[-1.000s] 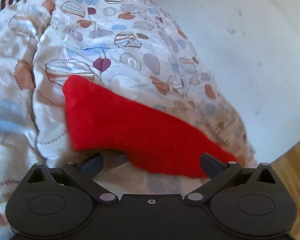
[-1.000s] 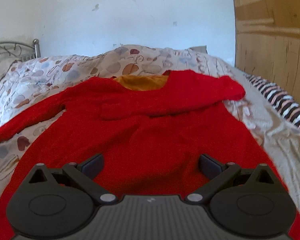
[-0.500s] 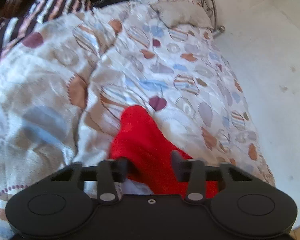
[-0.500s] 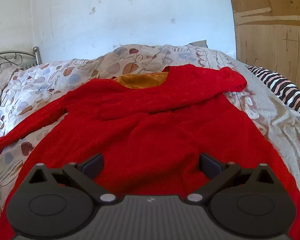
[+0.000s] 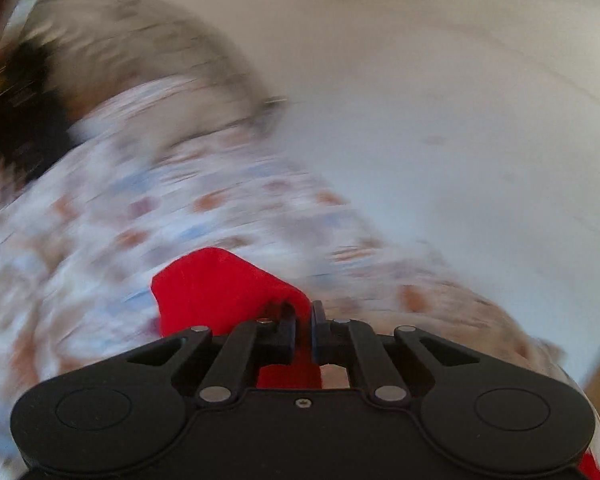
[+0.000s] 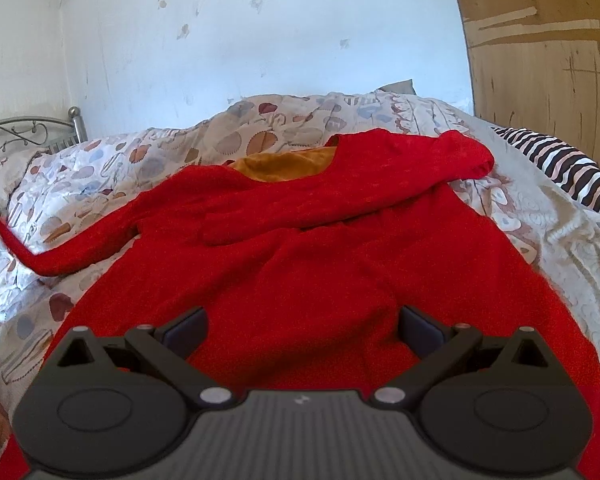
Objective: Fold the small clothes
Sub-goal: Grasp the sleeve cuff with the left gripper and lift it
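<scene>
A red sweater [image 6: 324, 264] with an orange lining at the neck lies spread on the patterned quilt [image 6: 100, 168]. Its right sleeve is folded across the chest. Its left sleeve [image 6: 60, 252] stretches off to the left and lifts at its end. In the left wrist view my left gripper [image 5: 305, 312] is shut on the red sleeve cuff [image 5: 220, 284], which bunches out to the left of the jaws. That view is blurred by motion. My right gripper [image 6: 302, 330] hovers open over the sweater's lower body, nothing between its fingers.
A white wall [image 6: 260, 32] rises behind the bed. A wooden wardrobe [image 6: 548, 52] stands at the right, with a striped blanket [image 6: 568, 168] below it. A metal bed frame [image 6: 28, 132] shows at the far left.
My left gripper closed from wide open onto the sleeve cuff and lifted it off the quilt, rolling as it rose. The sleeve's end now lifts in the right wrist view. The right gripper stayed put.
</scene>
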A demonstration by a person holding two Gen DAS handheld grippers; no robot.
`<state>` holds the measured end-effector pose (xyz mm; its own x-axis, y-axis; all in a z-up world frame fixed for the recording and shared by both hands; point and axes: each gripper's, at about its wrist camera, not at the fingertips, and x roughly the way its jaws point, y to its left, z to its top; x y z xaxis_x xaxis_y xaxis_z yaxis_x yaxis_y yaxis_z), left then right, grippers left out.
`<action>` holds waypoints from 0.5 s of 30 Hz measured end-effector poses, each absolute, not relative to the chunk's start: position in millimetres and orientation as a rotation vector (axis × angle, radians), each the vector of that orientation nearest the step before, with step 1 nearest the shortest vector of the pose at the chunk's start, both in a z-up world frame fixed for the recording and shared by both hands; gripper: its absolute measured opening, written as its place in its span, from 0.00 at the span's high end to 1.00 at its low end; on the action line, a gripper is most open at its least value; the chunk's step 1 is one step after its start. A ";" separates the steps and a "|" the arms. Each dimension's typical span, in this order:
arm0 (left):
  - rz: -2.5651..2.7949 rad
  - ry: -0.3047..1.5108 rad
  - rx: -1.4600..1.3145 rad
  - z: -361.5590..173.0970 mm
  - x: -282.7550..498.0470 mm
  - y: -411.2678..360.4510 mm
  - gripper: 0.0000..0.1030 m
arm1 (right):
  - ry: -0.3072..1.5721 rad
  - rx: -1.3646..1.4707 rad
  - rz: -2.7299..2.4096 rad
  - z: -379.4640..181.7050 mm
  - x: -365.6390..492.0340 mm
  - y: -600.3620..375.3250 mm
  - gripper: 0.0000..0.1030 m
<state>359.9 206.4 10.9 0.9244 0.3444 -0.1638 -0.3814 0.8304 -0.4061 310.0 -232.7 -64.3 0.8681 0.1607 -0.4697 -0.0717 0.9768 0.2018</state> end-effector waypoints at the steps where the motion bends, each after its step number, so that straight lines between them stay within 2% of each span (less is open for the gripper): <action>1: 0.317 0.078 -0.400 20.0 367.4 195.5 0.95 | 0.499 0.188 0.121 -64.0 309.0 -233.8 0.00; 9: -0.212 0.111 -0.062 54.9 414.2 74.7 0.95 | 0.379 0.344 -0.010 -38.4 281.0 -275.5 0.00; 15: -0.516 0.251 0.050 17.8 415.8 -10.3 0.94 | 0.359 0.383 -0.121 -30.2 268.2 -326.2 0.00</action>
<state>415.8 -10.3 17.8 0.8398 -0.4820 -0.2497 0.4942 0.8692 -0.0158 268.2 -326.2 -30.2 0.9300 -0.0479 -0.3644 0.1823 0.9211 0.3440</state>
